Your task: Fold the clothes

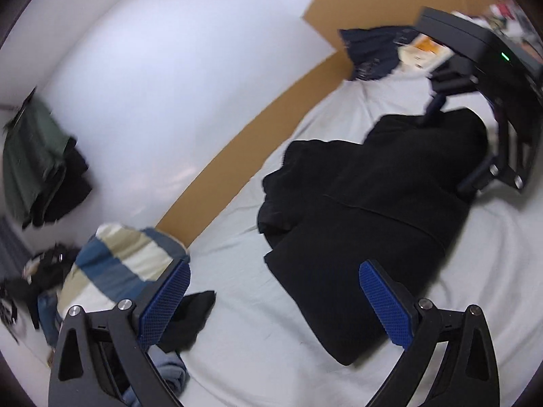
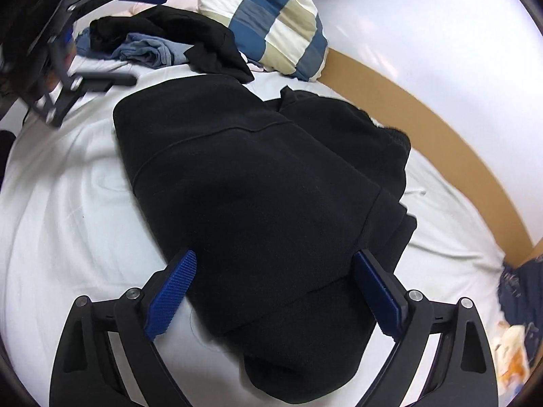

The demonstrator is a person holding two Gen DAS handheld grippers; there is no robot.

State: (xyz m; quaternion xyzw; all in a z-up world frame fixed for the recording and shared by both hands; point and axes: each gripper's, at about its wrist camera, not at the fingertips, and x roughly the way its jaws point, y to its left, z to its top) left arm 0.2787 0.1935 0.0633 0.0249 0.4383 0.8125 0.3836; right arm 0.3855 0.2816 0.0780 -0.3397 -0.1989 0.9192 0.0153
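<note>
A black sweatshirt (image 1: 366, 210) (image 2: 258, 183) lies partly folded on the white bed sheet (image 1: 258, 356) (image 2: 64, 210). A seam runs across it and one part is bunched toward the wooden frame. My left gripper (image 1: 275, 300) (image 2: 132, 37) is open, hovering at one end of the sweatshirt, nothing between its blue pads (image 1: 385, 302). My right gripper (image 2: 276, 295) (image 1: 454, 142) is open at the opposite end, its fingers straddling the black fabric below. Whether the pads (image 2: 171, 293) touch the cloth is unclear.
A blue, beige and white striped pillow (image 1: 125, 264) (image 2: 271, 23) lies near the left gripper, beside a black cloth (image 2: 203, 37) and a grey-blue garment (image 2: 152, 51). A navy garment (image 1: 370, 51) (image 2: 522, 288) lies by the wooden bed frame (image 1: 237, 156) (image 2: 424, 115). Green clothes (image 1: 34, 159) hang on the wall.
</note>
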